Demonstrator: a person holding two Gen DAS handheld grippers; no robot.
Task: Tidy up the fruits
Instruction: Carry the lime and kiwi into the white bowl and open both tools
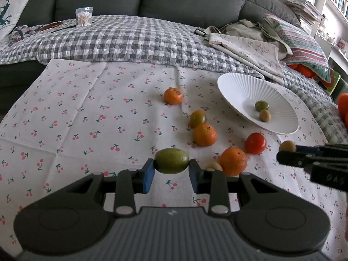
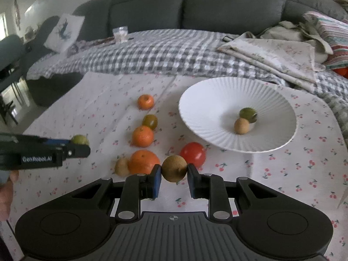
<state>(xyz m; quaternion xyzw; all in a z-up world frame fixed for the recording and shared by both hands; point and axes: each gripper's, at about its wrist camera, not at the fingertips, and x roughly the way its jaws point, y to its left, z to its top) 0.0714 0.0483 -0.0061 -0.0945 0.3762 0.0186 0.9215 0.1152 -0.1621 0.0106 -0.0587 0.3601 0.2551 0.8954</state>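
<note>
We see one grey sofa at the back, one checked quilt across it, one cherry-print cloth as work surface, one folded floral cloth and one striped pillow just behind the plate. One white ribbed plate sits right of the fruit, holding two pieces: a green fruit and a tan fruit, touching. On the cloth: three oranges, far, middle, near; one red tomato; one green-orange tomato; one small tan fruit touching the near orange. Left gripper is closed on one green oval fruit, pads pressing both ends, held above the cloth. Right gripper is clamped on one round brown fruit, just in front of the red tomato and near orange. Two held, six on cloth, two on plate. Readable text: "GenRobot.AI" on the left gripper's side in the right wrist view. One clear box of cotton swabs on the quilt, far back. The near orange partly hides the small tan fruit in the left wrist view.
</note>
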